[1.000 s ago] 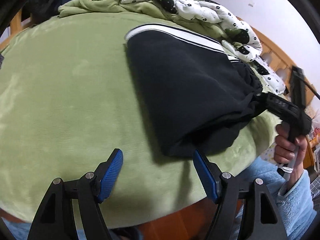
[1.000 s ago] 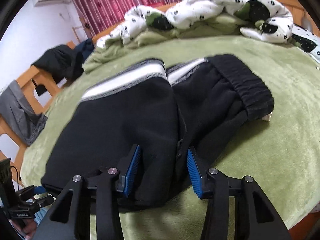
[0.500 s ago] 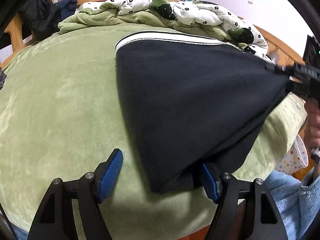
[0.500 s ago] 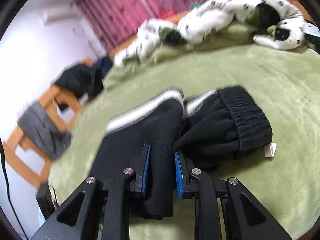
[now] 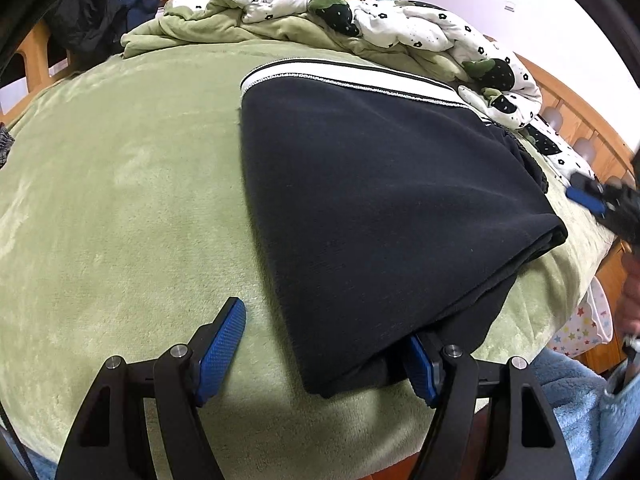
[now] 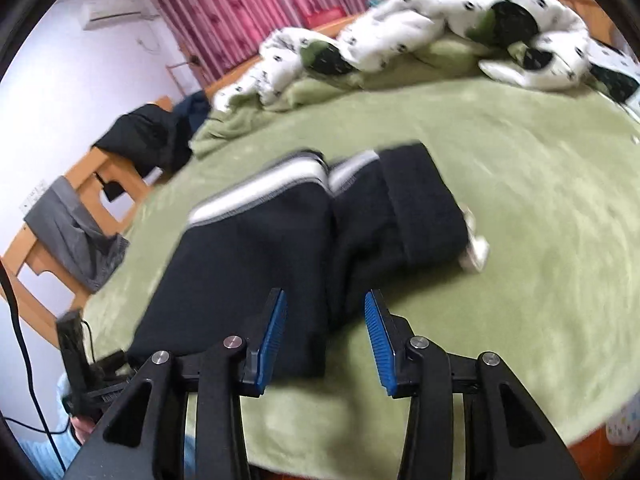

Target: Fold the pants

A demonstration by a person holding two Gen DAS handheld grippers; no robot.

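Black fleece pants with white side stripes lie folded on the green plush bed; both grippers' jaws are apart, holding nothing, probably lining up another fold.

Black white-striped pants, green blanket, blue-padded hand-held grippers
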